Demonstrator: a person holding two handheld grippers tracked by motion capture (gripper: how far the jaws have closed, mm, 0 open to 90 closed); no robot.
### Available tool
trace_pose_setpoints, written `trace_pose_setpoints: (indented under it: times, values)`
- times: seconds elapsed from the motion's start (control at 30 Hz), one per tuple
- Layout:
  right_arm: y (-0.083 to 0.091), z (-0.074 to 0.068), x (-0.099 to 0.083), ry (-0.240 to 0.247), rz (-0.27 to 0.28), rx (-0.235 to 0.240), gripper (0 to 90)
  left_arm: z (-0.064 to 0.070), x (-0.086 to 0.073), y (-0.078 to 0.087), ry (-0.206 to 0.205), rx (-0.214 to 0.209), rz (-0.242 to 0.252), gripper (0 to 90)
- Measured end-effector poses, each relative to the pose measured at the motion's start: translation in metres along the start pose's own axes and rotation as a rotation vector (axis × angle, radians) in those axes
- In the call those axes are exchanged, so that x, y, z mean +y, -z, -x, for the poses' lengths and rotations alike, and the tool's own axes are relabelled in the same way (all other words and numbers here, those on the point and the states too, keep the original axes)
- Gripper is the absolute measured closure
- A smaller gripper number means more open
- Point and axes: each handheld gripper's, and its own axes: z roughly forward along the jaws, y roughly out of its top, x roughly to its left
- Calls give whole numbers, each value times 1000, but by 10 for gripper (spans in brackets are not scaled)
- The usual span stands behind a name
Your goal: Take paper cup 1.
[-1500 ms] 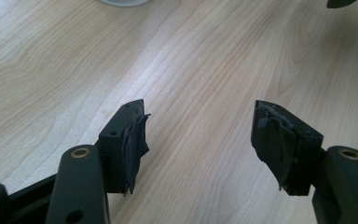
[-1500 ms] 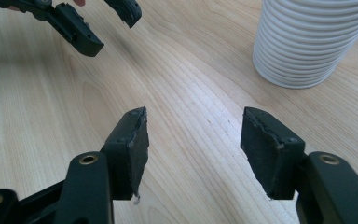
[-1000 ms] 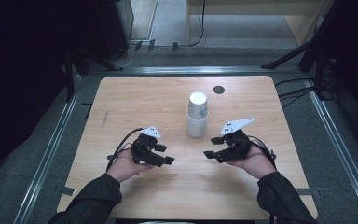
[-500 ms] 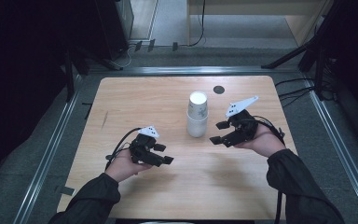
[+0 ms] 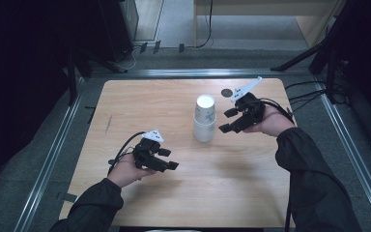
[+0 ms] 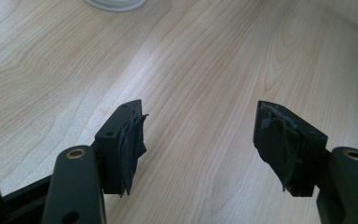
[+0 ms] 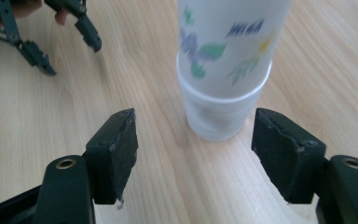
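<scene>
room: dim, grey floor, dark stands and cables beyond the far edge. worktop (image 5: 140, 104): pale wood-grain board in a metal frame, with a small dark round mark (image 5: 227, 92) near the far right corner. paper cups (image 5: 205, 119): white, floral print, nested upside down, upright at centre-far. right hand-held gripper (image 5: 228, 121): just beside the cups, jaws wide apart, holding nothing; in the right gripper view the stack stands ahead between the jaws, untouched. left hand-held gripper (image 5: 169, 158): well apart from the cups, jaws spread over bare wood, empty. risks: light stack likely to tip or slide if one jaw meets it first; a low grip may lift both cups together; hard squeeze could crumple the wall.
</scene>
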Motion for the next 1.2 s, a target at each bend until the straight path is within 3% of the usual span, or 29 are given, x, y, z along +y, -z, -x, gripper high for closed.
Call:
trace_pose_setpoints:
  times: [0.17,0.27,0.4,0.63,0.83,1.1,1.2]
  values:
    - [-1,8,15,10,-16,19,307,0,-1,-1,1,2,-12,332]
    - [-1,13,27,-26,-79,14,291,0,-1,-2,-3,1,-15,332]
    - [-3,15,40,22,-129,-5,260,1,-1,-1,-8,-5,-11,332]
    - [-10,14,62,50,-160,8,254,1,-1,-1,-7,-5,-10,332]
    - [-20,13,77,76,-240,-7,248,-1,-1,-1,-2,-8,-15,331]
    - [-31,11,93,121,-253,-23,280,-1,0,5,-1,-22,13,330]
    - [-31,11,94,111,-259,-9,294,-4,-1,6,9,-17,15,326]
